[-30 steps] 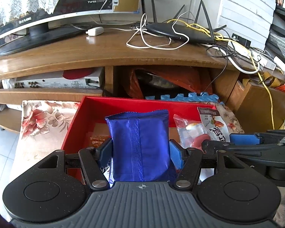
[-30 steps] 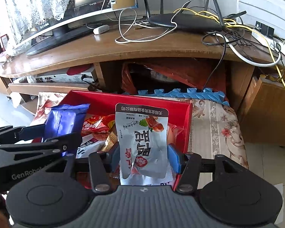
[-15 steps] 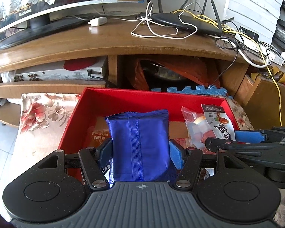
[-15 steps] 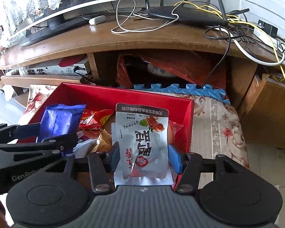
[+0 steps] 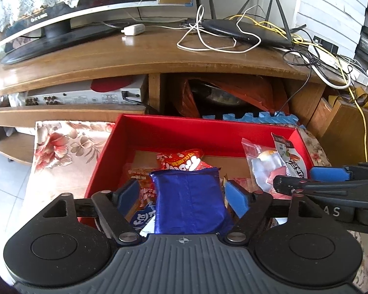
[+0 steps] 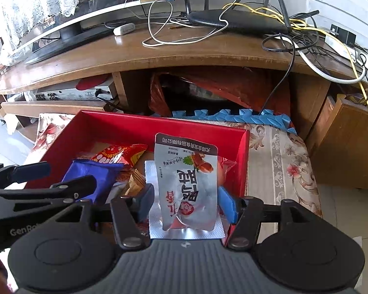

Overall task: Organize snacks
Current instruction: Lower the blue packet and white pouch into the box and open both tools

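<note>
We hold our left gripper over the red box, and its 2 blue pads stand wide apart. The blue snack packet sits between them, but there is a clear gap on each side, so the pads do not press it. The packet's lower part is hidden behind the gripper body, so we cannot tell what it rests on. Behind it in the box lies a red snack bag with white letters, and under the left pad we see a blue and white wrapper.

Our right gripper is over the right part of the same box. Its fingers are also parted. Between them stands the silver pouch with red Chinese letters, upright and a little tilted. The left pad is just beside the pouch's edge and the right pad is near the other edge; we cannot tell if they touch the pouch or not. A flat silver foil sachet lies under the pouch.

In the right view the blue packet is to the left of the pouch, with a gold wrapped candy between them. The box stands on a floral cloth, just in front of a wooden TV stand. On the stand are a monitor, a black router and many cables.
</note>
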Available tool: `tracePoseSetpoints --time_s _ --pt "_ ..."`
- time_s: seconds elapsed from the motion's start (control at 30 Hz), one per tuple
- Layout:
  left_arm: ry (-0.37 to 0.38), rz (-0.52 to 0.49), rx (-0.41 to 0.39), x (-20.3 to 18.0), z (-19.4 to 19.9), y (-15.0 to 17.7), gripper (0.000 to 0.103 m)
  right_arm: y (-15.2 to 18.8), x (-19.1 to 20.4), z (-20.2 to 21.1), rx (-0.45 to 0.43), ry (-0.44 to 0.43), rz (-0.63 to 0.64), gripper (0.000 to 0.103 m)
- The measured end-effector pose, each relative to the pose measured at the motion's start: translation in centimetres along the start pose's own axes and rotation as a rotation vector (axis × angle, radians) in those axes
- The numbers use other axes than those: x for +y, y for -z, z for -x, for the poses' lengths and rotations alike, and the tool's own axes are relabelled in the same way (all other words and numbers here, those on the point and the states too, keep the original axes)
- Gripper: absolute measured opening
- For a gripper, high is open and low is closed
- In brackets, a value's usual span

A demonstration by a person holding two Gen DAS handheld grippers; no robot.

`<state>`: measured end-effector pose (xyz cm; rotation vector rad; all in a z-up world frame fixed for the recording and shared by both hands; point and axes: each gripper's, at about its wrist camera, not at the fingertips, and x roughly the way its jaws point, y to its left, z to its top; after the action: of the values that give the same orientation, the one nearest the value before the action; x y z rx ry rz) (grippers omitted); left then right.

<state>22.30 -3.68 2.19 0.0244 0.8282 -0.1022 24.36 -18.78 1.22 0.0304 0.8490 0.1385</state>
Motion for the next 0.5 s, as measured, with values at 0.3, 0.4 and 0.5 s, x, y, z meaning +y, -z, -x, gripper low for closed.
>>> tracePoseSetpoints --time_s 0.3,0.4,0.5 --pt "-0.037 -0.032 -0.019 0.1 1.3 0.8 0.091 0.4 0.0 2.0 -0.032 -0.001 0.001 0.078" --pt "-0.040 -0.026 -0.026 0.3 1.9 1.1 0.093 0.9 0.1 2.8 -0.040 0.006 0.009 0.080" --pt "-0.040 -0.002 -0.034 0.7 2.6 1.6 0.096 1.4 0.0 3.5 -0.039 0.003 0.002 0.080"
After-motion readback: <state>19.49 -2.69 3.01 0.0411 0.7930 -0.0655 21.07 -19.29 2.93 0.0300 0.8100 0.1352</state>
